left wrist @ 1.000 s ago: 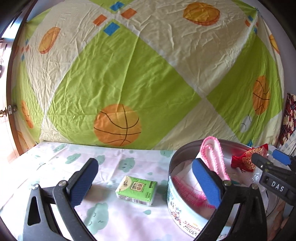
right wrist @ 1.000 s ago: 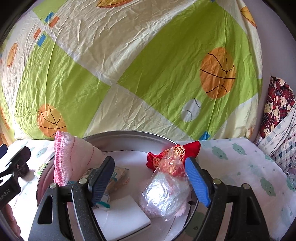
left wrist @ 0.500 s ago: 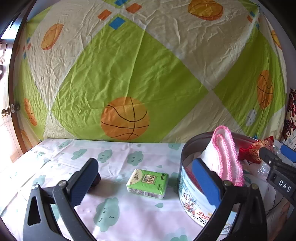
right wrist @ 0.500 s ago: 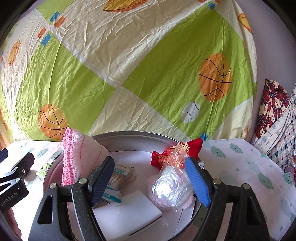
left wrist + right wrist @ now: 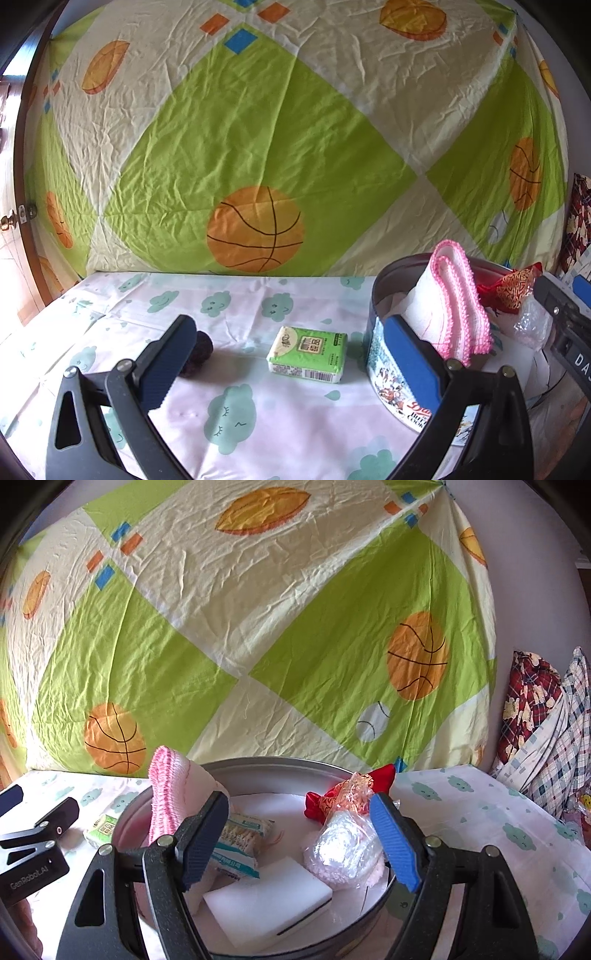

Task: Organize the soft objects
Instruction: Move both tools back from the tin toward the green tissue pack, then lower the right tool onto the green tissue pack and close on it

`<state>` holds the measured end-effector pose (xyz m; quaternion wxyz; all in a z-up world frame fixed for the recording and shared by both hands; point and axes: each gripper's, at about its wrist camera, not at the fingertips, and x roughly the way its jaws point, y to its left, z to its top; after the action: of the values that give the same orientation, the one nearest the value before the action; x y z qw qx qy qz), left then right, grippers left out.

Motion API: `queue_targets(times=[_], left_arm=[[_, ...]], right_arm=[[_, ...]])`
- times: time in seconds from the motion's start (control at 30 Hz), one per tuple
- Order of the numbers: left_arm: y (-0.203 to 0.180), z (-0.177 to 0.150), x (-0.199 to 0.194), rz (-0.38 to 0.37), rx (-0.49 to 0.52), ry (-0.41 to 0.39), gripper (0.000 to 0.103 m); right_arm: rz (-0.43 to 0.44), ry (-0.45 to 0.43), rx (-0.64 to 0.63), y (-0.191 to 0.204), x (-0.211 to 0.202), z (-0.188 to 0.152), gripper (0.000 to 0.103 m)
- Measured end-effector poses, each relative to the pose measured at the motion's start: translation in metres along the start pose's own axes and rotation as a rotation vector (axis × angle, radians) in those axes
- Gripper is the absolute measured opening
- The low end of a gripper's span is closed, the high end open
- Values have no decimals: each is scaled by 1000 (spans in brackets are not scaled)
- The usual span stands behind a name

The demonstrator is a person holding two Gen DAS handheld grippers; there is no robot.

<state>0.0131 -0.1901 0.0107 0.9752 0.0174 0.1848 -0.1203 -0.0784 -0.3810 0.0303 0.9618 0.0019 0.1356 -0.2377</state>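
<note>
Inside one tin [image 5: 266, 771], five soft items

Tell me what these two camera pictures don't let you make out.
- Dark round object: left wrist view, half hidden behind the left gripper's finger.
- Round printed metal tin: lettering cut off by the other finger.
- Clear plastic bag: right wrist view, contents blurred by crinkled film.

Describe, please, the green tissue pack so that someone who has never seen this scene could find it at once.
Start at the round cookie tin on the cloud-print sheet. Just outside the tin, on its side facing the left gripper, the green tissue pack lies flat on the sheet. It is the only bright green, rectangular packet; the dark round thing farther along is ball-shaped.
</note>
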Motion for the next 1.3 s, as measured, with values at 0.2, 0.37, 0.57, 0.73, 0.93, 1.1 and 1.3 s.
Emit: queue_targets(times=[0.2, 0.37, 0.57, 0.73, 0.93, 1.1, 1.3], left_arm=[[12, -1, 3, 9, -12, 24, 103], [23, -2, 4, 11, -25, 37, 103], [35, -3, 5, 21, -32, 43, 103], [48, -4, 8, 29, -47, 55, 103], [65, -4, 13, 51, -69, 72, 103], [81, -4, 17, 65, -91, 87, 103], [103, -3, 24, 119, -88, 93, 103]], right_arm=[[2, -32, 4, 9, -16, -1, 81], [4, -32, 18, 17, -24, -3, 81], [17, -25, 17, 34, -29, -5, 81], [40, -24, -1, 54, -31, -6, 81], [67, -16, -17, 78, -31, -7, 81], [95, -11, -25, 97, -30, -8, 81], [133, 5, -31, 117, -28, -8, 81]])
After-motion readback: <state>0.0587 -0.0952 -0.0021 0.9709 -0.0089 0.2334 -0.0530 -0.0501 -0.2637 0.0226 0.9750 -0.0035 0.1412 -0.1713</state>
